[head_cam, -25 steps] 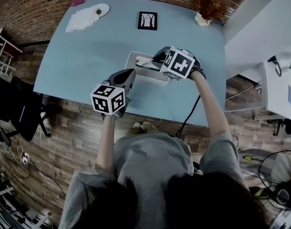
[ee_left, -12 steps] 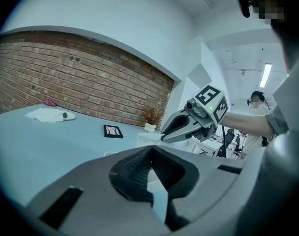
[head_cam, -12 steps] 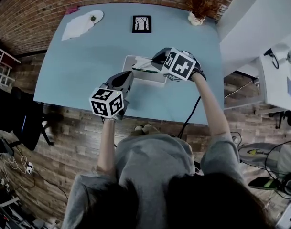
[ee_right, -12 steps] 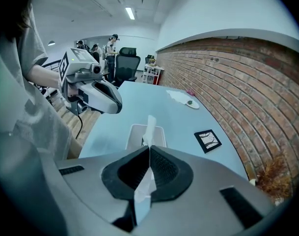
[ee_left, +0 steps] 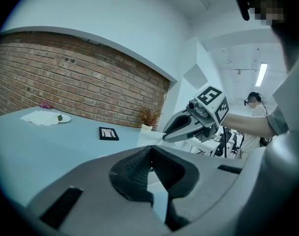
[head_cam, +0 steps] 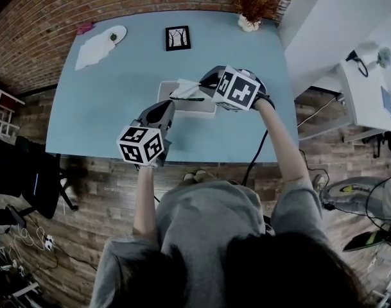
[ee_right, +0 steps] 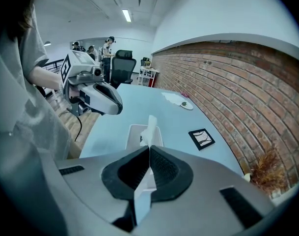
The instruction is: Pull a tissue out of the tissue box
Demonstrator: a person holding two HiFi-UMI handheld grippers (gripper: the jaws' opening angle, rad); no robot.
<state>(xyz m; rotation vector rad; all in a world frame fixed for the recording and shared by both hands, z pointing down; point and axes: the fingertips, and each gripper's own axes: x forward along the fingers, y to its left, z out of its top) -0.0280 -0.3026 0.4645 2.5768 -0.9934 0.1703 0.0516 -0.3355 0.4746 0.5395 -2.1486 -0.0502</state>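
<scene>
A pale tissue box (head_cam: 182, 105) stands on the blue table (head_cam: 112, 101), near its front edge. My right gripper (head_cam: 199, 92) hangs just over the box, shut on a white tissue (head_cam: 182, 90) that rises out of the slot. In the right gripper view the tissue (ee_right: 150, 130) runs up from the box (ee_right: 135, 133) and passes between the closed pads of my right gripper (ee_right: 149, 149). My left gripper (head_cam: 165, 106) hovers at the box's near left corner, its jaws shut on nothing. The left gripper view shows my left gripper (ee_left: 150, 150), and beyond it the right gripper (ee_left: 166, 134) pinching the tissue (ee_left: 150, 136).
A framed picture (head_cam: 178, 38) lies at the back of the table, a potted dry plant (head_cam: 249, 19) at the back right, a plate with a white napkin (head_cam: 100, 42) at the back left. A white desk (head_cam: 368, 88) stands to the right, a dark chair (head_cam: 28, 172) to the left.
My right gripper has lifted a little with the tissue, which now stands further out of the box. The left gripper has stayed about where it was.
</scene>
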